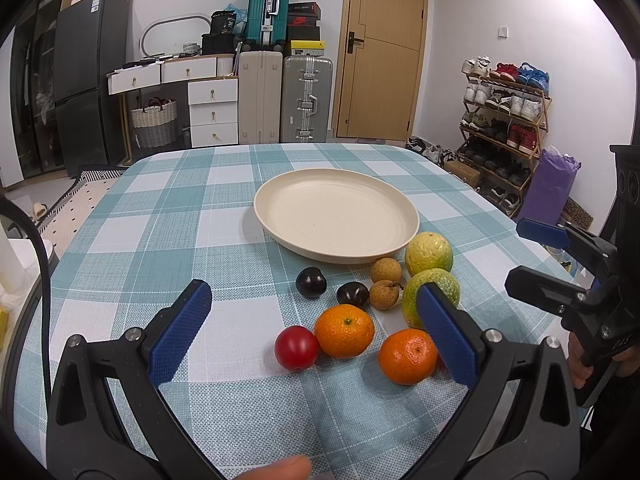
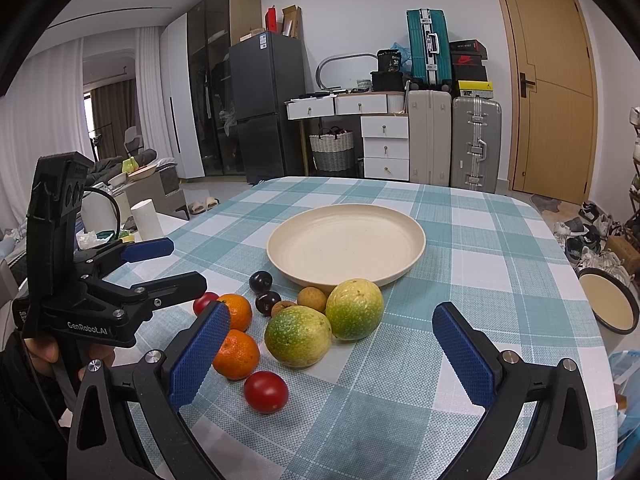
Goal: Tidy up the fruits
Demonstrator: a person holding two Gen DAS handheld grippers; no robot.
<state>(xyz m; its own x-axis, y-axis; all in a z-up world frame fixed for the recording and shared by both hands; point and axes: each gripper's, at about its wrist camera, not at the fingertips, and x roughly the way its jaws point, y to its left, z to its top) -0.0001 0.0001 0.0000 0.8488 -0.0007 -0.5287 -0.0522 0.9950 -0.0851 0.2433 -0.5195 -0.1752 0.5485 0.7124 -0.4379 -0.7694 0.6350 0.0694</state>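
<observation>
Cream plate (image 1: 336, 216) sits beyond two oranges (image 1: 344, 336), two tomatoes (image 1: 296, 348), two plums (image 1: 311, 282), two longans (image 1: 385, 270), two green fruits (image 1: 429, 253); my left gripper (image 1: 316, 324) and right gripper (image 2: 332, 350) gape, holding nothing.

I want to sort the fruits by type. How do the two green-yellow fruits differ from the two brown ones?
The green-yellow fruits are much larger than the brown fruits. Their skin is speckled green fading to yellow; the brown ones are plain tan. One brown fruit keeps a bit of stem. All four are roundish and lie on the tablecloth beside the plate.
</observation>
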